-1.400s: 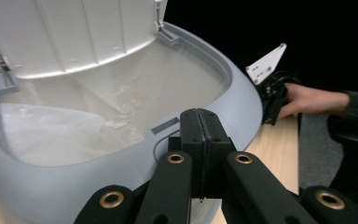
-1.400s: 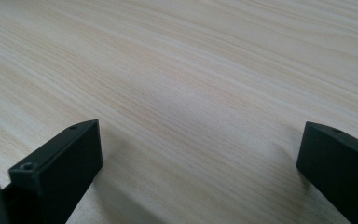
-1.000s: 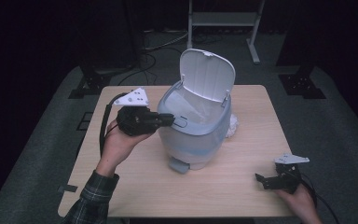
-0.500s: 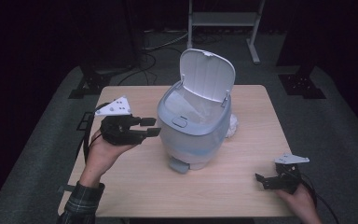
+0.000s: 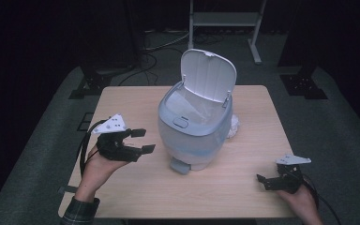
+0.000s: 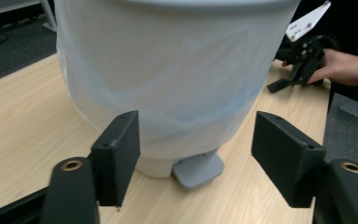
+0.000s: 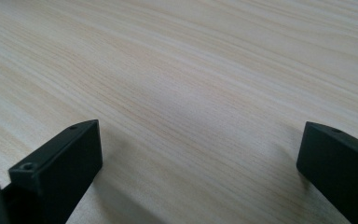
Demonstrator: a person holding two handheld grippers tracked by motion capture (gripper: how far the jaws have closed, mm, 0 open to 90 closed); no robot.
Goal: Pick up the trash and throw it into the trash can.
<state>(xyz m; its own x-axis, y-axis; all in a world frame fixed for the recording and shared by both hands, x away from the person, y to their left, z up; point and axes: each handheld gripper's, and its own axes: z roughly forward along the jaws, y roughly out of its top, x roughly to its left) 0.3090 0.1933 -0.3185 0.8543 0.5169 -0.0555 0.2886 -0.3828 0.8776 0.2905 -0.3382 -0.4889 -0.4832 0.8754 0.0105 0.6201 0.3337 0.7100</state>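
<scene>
From the high view I see the bin (image 5: 194,129) standing mid-worktop (image 5: 243,197), just off the tips of my left gripper (image 5: 143,140), lid (image 5: 209,77) tipped up at the back. Something white (image 5: 233,125) pokes out behind the bin; I cannot make out what it is. Beyond the worktop the room goes dark, with cables and a stand's legs (image 5: 225,28) barely readable on the grey floor.

In the left gripper view, the left gripper (image 6: 196,154) has just been opening, nothing clamped; the bin (image 6: 172,70) sits ahead, its top cut off, pedal (image 6: 198,170) between the jaws' line.

In the right gripper view, my right gripper (image 7: 198,158) is spread wide over bare pale wood (image 7: 191,70), well apart from the bin.
</scene>
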